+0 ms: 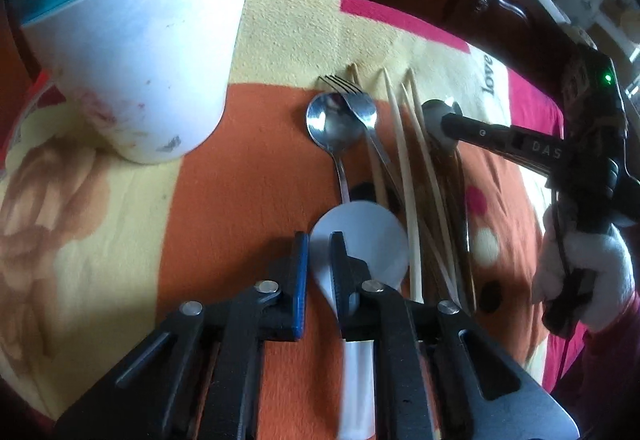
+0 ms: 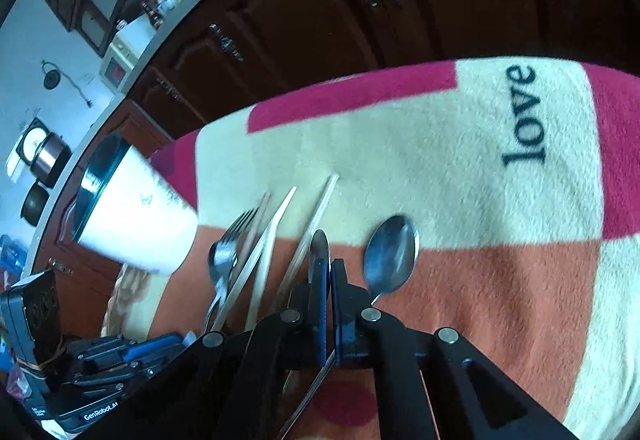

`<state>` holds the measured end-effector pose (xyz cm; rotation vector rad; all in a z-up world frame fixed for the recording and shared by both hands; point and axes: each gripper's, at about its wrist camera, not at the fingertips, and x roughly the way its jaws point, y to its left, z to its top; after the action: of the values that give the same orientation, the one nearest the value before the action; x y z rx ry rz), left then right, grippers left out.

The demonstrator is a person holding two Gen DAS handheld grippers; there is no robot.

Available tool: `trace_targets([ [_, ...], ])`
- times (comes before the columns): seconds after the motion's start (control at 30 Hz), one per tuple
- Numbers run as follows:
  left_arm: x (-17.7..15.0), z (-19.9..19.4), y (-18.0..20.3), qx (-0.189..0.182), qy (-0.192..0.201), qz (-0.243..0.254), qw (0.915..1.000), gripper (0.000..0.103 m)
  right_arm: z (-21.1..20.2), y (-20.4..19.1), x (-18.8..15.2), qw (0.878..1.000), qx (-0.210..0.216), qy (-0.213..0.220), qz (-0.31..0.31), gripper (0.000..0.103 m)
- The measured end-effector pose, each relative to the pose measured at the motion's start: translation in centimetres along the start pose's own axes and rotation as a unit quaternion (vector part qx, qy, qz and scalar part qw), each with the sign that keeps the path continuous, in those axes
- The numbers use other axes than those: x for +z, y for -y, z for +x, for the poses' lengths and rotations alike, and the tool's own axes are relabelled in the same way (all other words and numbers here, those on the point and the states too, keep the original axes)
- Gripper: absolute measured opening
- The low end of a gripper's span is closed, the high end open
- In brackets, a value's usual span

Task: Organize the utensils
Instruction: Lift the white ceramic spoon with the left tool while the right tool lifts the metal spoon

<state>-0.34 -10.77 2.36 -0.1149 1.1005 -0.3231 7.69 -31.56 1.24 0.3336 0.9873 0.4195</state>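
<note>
You've got a utensil in each gripper right now. Your left gripper [image 1: 319, 240] is pinched down on the flat white plastic rice paddle [image 1: 360, 240], jaws closed across the neck where the round blade narrows into the handle. That thing looks light and stiff but smooth, so I'd guess it wants to swivel in the pads if you swing it fast. Holding near the neck like you are seems the sane spot.

Your right gripper [image 2: 330, 264] is clamped on a shiny steel spoon [image 2: 320, 246] turned on edge, its handle running back under the jaws. Polished metal and thin, so probably slippery. A second steel spoon [image 2: 390, 256] lies just beside it on the blanket.

The rest of the pile sits on the orange, cream and pink fleece blanket [image 1: 248, 160]: another steel spoon [image 1: 332, 124] with a steel fork [image 1: 352, 96] lying across its bowl, and pale wooden chopsticks [image 1: 408, 160] fanned out next to them, overlapping each other.

The tall white cup with the teal glass rim [image 1: 136, 52] stands well off to the left, and looks like the likely drop spot. It's narrow at the base, so it may tip if you nudge it. Open blanket between cup and pile gives you room. The table edge is just past the far tips, with dark wooden cabinets [image 2: 360, 20] beyond.
</note>
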Motion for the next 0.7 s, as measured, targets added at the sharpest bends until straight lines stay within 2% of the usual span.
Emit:
trace_targets([
  [0.13, -1.3, -0.8, -0.6, -0.002, -0.011, -0.007, 0.9999, 0.006, -0.2, -0.2, -0.6, 1.0, 0.026, -0.011, 0.0, 0.002],
  [0.3, -1.4, -0.9, -1.0, -0.02, -0.02, -0.006, 0.9996, 0.006, 0.1, 0.1, -0.6, 0.999, 0.026, -0.025, 0.008, 0.002],
  [0.37, -1.1, -0.7, -1.2, -0.027, -0.023, -0.003, 0.9993, 0.013, 0.4, 0.3, -0.4, 0.999, 0.026, -0.028, 0.008, 0.009],
  [0.4, -1.0, -0.6, -1.2, -0.032, -0.024, 0.002, 0.9992, 0.023, 0.4, 0.3, -0.3, 0.999, 0.027, -0.028, 0.006, 0.011],
  [0.43, -0.8, -0.6, -1.1, -0.041, -0.023, 0.01, 0.9989, 0.029, 0.5, 0.3, -0.2, 0.999, 0.026, -0.027, 0.003, 0.012],
  [0.7, 0.1, 0.2, 0.2, -0.054, -0.031, 0.089, 0.9941, 0.031, 1.3, 1.1, -0.1, 0.998, 0.051, -0.02, 0.024, 0.012],
])
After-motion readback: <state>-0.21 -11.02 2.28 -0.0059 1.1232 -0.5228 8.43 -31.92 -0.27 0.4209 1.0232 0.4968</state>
